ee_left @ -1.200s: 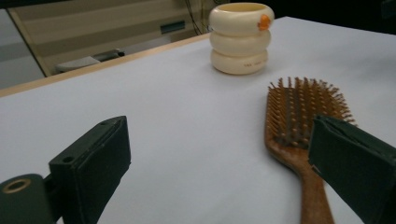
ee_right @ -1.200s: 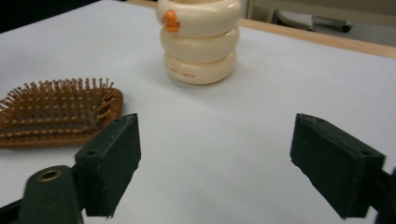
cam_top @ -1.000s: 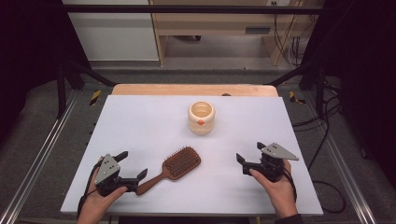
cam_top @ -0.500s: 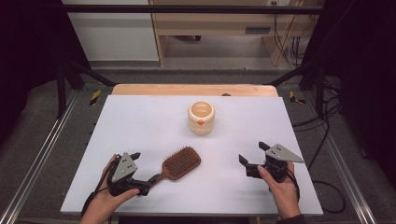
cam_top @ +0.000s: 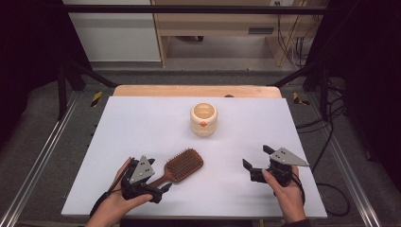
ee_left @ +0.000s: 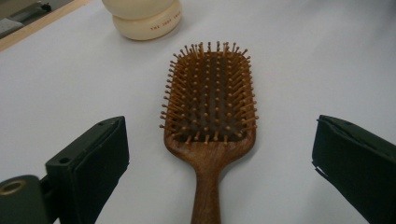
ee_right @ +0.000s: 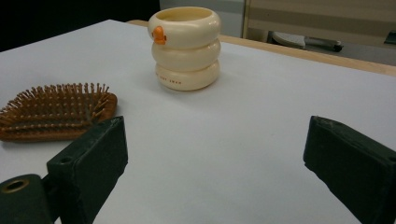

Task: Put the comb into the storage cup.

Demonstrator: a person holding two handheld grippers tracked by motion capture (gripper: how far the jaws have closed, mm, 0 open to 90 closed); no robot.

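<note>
A brown wooden paddle hairbrush (cam_top: 183, 164) lies bristles up on the white table top (cam_top: 142, 123), handle pointing to the near left. My left gripper (cam_top: 158, 179) is open, its jaws wide on either side of the handle (ee_left: 206, 186) without touching it. A cream cup (cam_top: 204, 119) shaped like stacked rings, with a small orange mark, stands upright past the brush near the table's middle. My right gripper (cam_top: 257, 157) is open at the near right and holds nothing. It faces the cup (ee_right: 185, 46), with the brush head (ee_right: 56, 112) at its left.
A wooden strip (cam_top: 196, 91) runs along the table's far edge. Metal rails (cam_top: 45, 151) and dark frame posts flank the table, and cables (cam_top: 326, 137) lie on the floor at the right. Bare table surface lies between the brush and my right gripper.
My left gripper has moved right and forward until its jaws straddle the brush handle. The right gripper has drifted slightly nearer the front edge. Brush and cup have not moved.
</note>
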